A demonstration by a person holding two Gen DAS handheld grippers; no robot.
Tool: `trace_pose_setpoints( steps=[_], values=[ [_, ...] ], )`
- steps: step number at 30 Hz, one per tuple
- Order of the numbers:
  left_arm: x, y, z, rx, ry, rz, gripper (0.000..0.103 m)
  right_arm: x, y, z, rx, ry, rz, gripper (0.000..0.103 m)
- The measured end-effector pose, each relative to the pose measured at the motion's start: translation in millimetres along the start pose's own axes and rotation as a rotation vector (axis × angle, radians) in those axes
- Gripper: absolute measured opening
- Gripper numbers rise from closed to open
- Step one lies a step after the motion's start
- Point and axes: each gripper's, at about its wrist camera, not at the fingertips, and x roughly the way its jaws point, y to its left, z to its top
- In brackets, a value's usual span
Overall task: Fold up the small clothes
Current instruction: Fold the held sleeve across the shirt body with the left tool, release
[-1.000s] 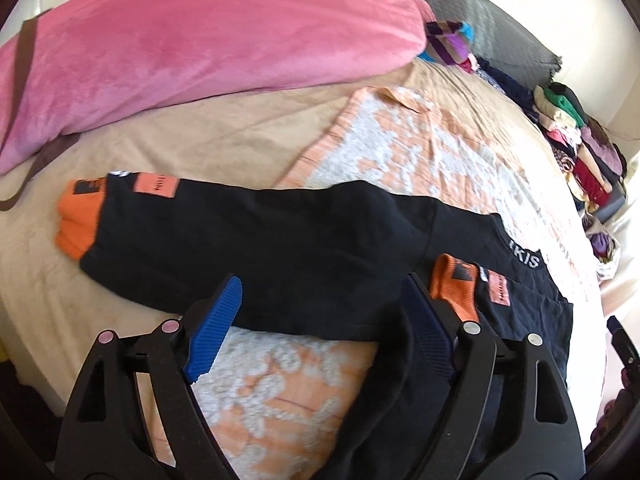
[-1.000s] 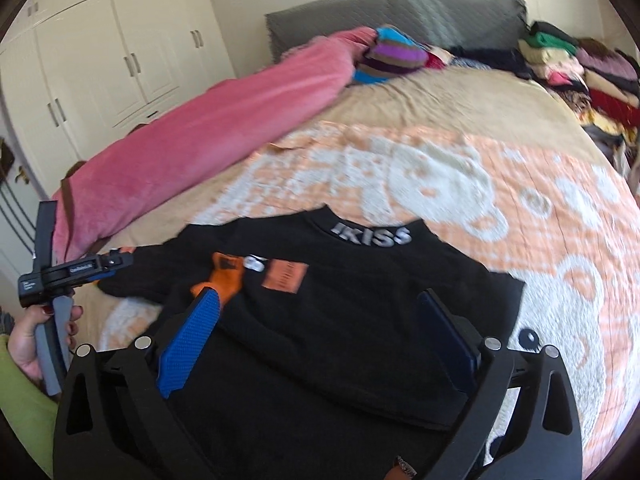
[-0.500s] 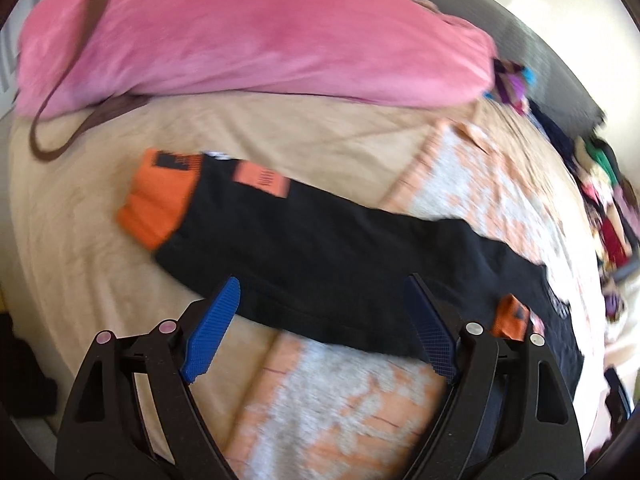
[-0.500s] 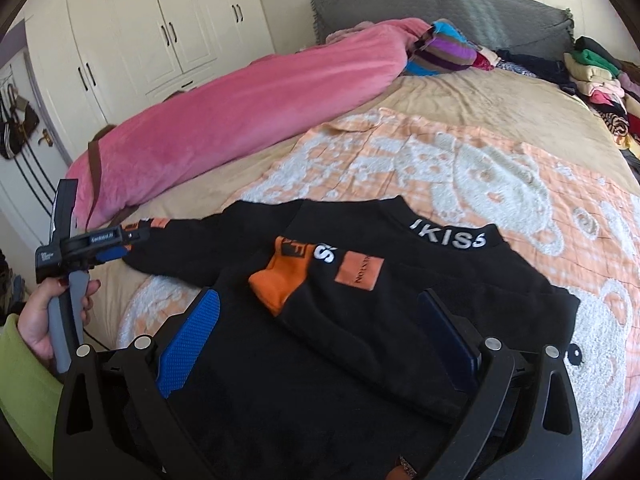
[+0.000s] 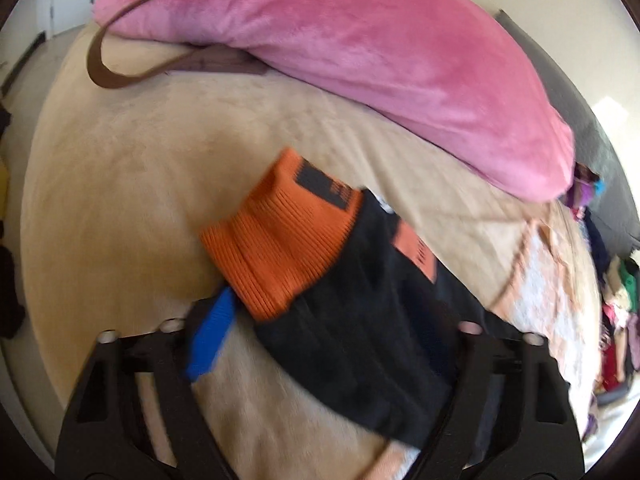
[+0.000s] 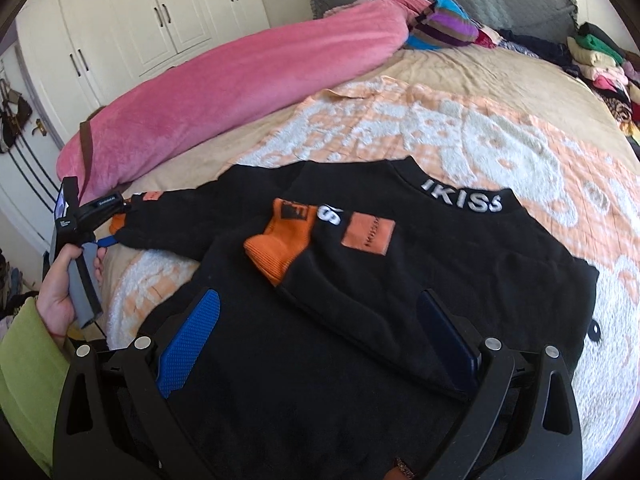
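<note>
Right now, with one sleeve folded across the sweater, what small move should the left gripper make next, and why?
Probably finish closing the left gripper on the outstretched sleeve near its orange cuff. Its jaws have just been closing around that sleeve, which still lies unfolded on the bed.

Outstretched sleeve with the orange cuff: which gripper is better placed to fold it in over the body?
Left. The left gripper already straddles the sleeve by its orange cuff, jaws just closing. The right gripper hovers over the sweater's body, far from it.

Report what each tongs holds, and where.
Right tongs: nothing. Left tongs have just been closing around the outstretched black sleeve beside the orange cuff; firm grip cannot be told.
</note>
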Motion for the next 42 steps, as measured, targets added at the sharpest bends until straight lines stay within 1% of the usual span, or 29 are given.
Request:
trace_pose_setpoints(
  steps=[1, 2, 4, 5, 8, 11, 14, 16, 17, 18, 20, 21, 24, 26, 27, 29, 32, 36, 38, 39, 42],
  values=[
    [2, 0, 1, 0.0, -0.009, 0.01, 0.044, 0, -3, -1, 0.008, 0.0, -0.003, 0.098],
    [4, 1, 2, 0.001, -0.016, 0.015, 0.036, -1, -7, -1, 0.019, 0.001, -0.008, 0.098],
    [5, 2, 2, 0.011, -0.019, -0.008, 0.017, -3, -15, -3, 0.037, -0.002, -0.017, 0.098],
    [3, 1, 1, 0.019, -0.021, -0.022, 0.014, -4, -18, -3, 0.042, -0.004, -0.02, 0.098],
    [-19, -13, -2, 0.09, -0.055, -0.075, 0.013, -7, -29, -5, 0.062, -0.009, -0.034, 0.098],
    [-56, -43, -9, 0.173, -0.09, -0.18, 0.013, -12, -43, -6, 0.097, -0.017, -0.041, 0.098],
    [-86, -75, -20, 0.244, -0.098, -0.281, 0.013, -21, -60, -6, 0.139, -0.032, -0.062, 0.098],
    [-109, -104, -33, 0.311, -0.104, -0.355, 0.012, -30, -75, -7, 0.167, -0.052, -0.078, 0.098],
    [-121, -119, -41, 0.34, -0.1, -0.402, 0.012, -34, -81, -7, 0.179, -0.061, -0.085, 0.098],
    [-129, -130, -48, 0.363, -0.097, -0.429, 0.012, -38, -87, -7, 0.192, -0.07, -0.093, 0.098],
    [-143, -151, -63, 0.406, -0.091, -0.468, 0.012, -47, -102, -8, 0.219, -0.091, -0.111, 0.098],
    [-150, -165, -74, 0.433, -0.076, -0.504, 0.012, -51, -109, -9, 0.237, -0.101, -0.119, 0.098],
    [-158, -198, -105, 0.514, -0.037, -0.557, 0.012, -61, -127, -10, 0.279, -0.124, -0.13, 0.098],
    [-157, -214, -127, 0.552, 0.009, -0.581, 0.012, -68, -140, -11, 0.304, -0.141, -0.147, 0.098],
    [-155, -225, -144, 0.583, 0.037, -0.591, 0.012, -71, -146, -12, 0.315, -0.149, -0.152, 0.098],
    [-149, -236, -165, 0.631, 0.074, -0.597, 0.012, -78, -158, -13, 0.346, -0.167, -0.162, 0.098],
    [-132, -255, -200, 0.693, 0.146, -0.593, 0.012, -84, -173, -17, 0.39, -0.184, -0.17, 0.098],
    [-106, -274, -247, 0.779, 0.245, -0.586, 0.012, -87, -183, -19, 0.407, -0.19, -0.173, 0.098],
    [-97, -276, -263, 0.81, 0.276, -0.58, 0.013, -87, -184, -20, 0.409, -0.188, -0.17, 0.098],
    [-90, -276, -272, 0.825, 0.304, -0.582, 0.014, -86, -184, -21, 0.409, -0.185, -0.164, 0.098],
    [-80, -281, -285, 0.862, 0.358, -0.593, 0.021, -82, -182, -22, 0.406, -0.175, -0.155, 0.098]
  ],
)
